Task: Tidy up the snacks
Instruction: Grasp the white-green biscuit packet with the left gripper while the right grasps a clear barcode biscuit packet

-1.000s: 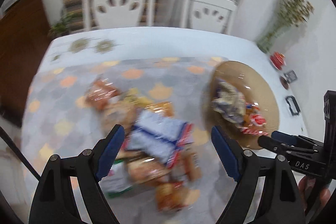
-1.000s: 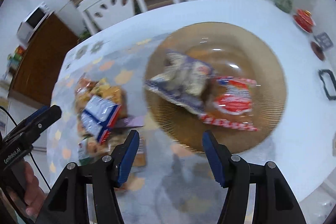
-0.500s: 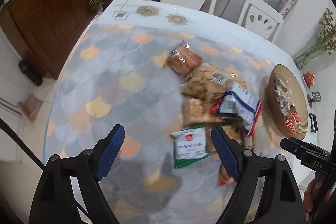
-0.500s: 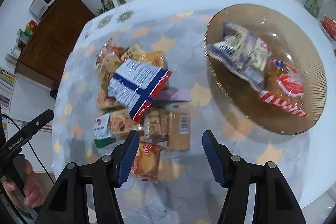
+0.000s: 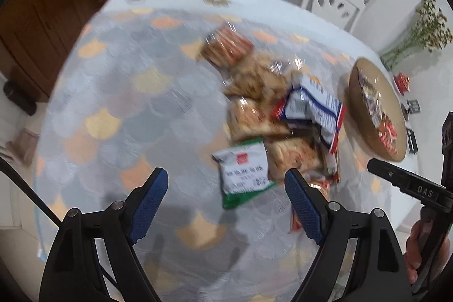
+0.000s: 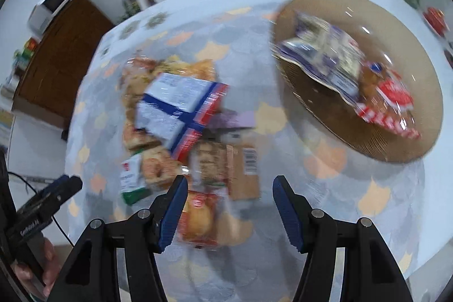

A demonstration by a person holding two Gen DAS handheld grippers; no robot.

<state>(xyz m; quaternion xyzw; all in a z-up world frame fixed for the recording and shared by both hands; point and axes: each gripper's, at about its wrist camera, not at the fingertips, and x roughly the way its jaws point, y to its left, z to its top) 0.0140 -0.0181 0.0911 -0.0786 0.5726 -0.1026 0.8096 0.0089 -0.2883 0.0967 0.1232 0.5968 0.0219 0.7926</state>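
Two grippers, left gripper (image 5: 225, 201) and right gripper (image 6: 230, 212), hover spread apart and empty; snack pile (image 6: 181, 118) mid-frame, brown plate (image 6: 368, 137) upper right.

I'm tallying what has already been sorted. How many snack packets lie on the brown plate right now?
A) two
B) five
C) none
A: the right wrist view shows the brown plate holding two packets, a blue and white one and a red one; the remaining snacks sit piled on the table.
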